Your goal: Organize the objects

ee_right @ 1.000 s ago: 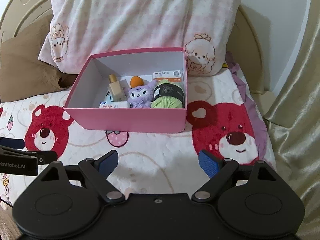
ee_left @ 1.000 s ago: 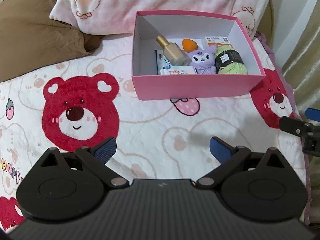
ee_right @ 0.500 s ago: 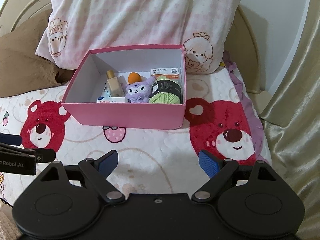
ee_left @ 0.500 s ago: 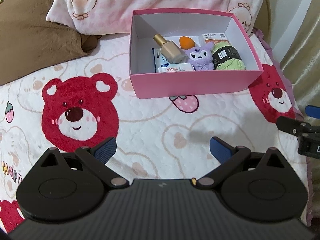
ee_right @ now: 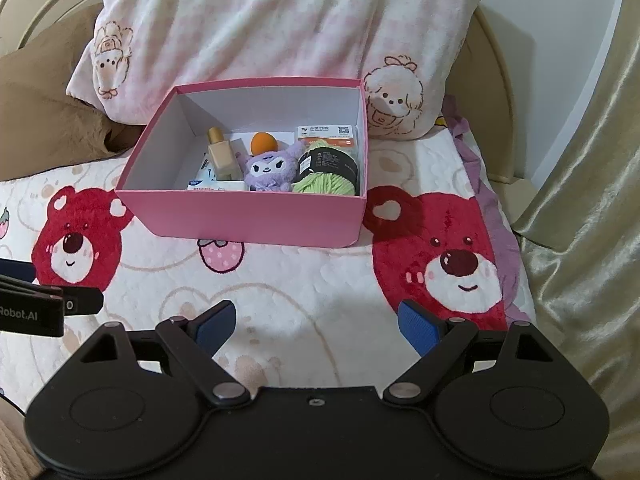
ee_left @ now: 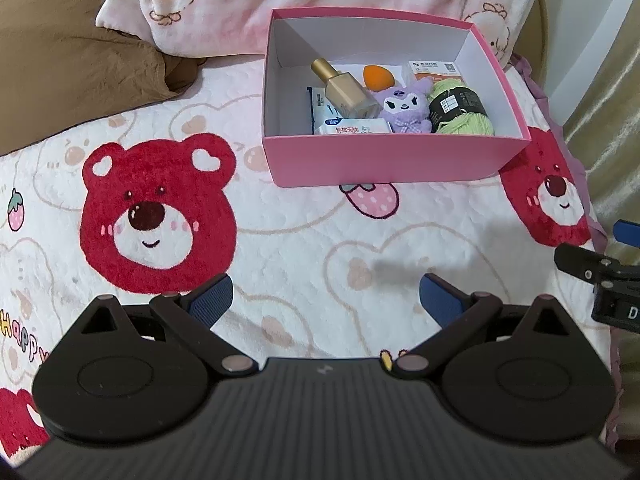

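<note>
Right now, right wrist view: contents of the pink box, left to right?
Inside the pink box: foundation bottle → purple plush toy → green yarn ball. The orange sponge and flat packets overlap these, so they are left out.

Left gripper: matte black ribbed body, two round black discs, angled black link arms with silver pivot pins, blue textured fingertip pads. Right gripper: same black build, blue pads, small centre screw. White "Robot.AI" lettering on the left unit's side.
</note>
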The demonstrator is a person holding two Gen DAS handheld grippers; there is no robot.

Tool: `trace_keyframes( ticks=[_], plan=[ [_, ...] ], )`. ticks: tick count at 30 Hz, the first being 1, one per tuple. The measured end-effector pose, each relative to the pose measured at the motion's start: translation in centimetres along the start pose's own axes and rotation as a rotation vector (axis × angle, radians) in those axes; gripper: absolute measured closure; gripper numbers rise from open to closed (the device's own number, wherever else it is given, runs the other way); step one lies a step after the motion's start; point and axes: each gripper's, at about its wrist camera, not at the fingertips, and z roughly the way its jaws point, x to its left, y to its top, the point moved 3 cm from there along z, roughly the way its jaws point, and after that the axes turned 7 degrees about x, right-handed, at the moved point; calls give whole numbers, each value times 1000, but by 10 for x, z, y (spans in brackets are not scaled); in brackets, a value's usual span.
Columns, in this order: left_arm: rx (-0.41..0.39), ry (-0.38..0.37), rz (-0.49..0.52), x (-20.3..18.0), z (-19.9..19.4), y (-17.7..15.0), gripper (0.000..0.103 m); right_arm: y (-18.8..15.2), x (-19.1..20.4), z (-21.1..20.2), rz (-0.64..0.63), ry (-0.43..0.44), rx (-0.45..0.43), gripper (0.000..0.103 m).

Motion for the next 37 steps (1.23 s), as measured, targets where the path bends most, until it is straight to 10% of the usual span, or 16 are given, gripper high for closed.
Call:
trace_keyframes(
  ticks=[37],
  plan=[
    [50,71,9,1,6,0,1,-2,-2,-4,-6,-10,4,12]
  ],
)
